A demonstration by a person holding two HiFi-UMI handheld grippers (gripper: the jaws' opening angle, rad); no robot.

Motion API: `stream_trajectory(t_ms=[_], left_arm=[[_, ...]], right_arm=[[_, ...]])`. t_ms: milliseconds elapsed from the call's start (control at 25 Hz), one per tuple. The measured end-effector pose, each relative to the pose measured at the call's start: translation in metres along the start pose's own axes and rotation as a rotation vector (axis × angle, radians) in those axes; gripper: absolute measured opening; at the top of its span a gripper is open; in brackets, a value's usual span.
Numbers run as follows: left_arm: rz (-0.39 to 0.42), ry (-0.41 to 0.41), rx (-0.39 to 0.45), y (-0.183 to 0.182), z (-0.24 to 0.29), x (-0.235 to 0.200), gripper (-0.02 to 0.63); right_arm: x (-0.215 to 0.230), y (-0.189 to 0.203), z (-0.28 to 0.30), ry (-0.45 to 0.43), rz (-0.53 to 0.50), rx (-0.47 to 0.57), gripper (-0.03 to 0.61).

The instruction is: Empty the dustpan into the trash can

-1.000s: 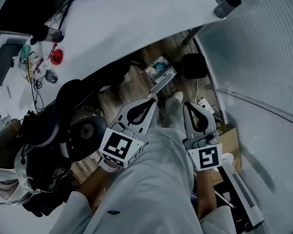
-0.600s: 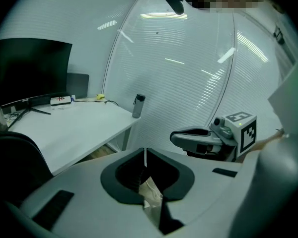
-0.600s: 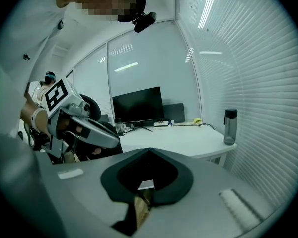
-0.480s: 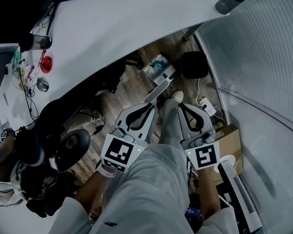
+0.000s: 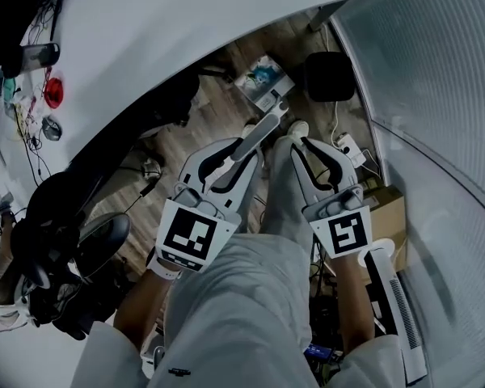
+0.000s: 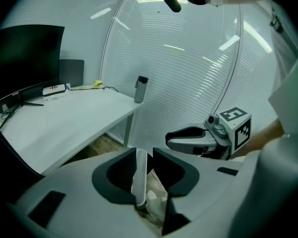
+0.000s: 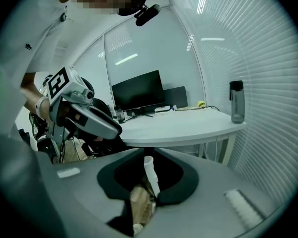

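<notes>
I'm watching the left gripper (image 6: 145,153), whose jaws have just been opening. They're standing apart around the dustpan handle (image 6: 139,177), which is leaning on one jaw, unclamped. The right gripper (image 7: 149,152) has just been opening too, loosely straddling a pale upright bar (image 7: 150,175) I can't identify. Both are pointing floorward, flanking the wearer's trouser leg (image 5: 283,192). The black trash can (image 5: 330,75) is sitting by the wall.

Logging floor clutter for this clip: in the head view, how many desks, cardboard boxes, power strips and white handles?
Desk: 1
Box: 1
Power strip: 1
Handle: 1
Total: 4
</notes>
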State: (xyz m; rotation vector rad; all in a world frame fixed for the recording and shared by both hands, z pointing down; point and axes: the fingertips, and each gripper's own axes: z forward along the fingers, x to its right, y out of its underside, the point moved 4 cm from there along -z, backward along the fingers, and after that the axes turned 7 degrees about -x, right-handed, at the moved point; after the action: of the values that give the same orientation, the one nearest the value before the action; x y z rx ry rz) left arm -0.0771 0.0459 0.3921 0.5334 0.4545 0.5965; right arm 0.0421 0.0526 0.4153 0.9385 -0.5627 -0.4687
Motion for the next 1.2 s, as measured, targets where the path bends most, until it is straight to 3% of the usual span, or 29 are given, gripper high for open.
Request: stream_trajectory(t_ms=[520, 720, 1200], left_arm=[[0.070, -0.007, -0.128, 0.024, 0.055, -0.010, 0.190], [0.108, -0.001, -0.170, 0.026, 0.069, -0.013, 0.196], [0.130, 0.018, -0.237, 0.028, 0.093, -0.012, 0.196]], right_arm=[[0.020, 0.055, 0.047, -0.049, -0.012, -0.075, 0.146], [0.025, 0.079, 0.061, -0.073, 0.012, -0.132, 0.192], [0.036, 0.119, 0.094, -0.092, 0.004, -0.168, 0.212]])
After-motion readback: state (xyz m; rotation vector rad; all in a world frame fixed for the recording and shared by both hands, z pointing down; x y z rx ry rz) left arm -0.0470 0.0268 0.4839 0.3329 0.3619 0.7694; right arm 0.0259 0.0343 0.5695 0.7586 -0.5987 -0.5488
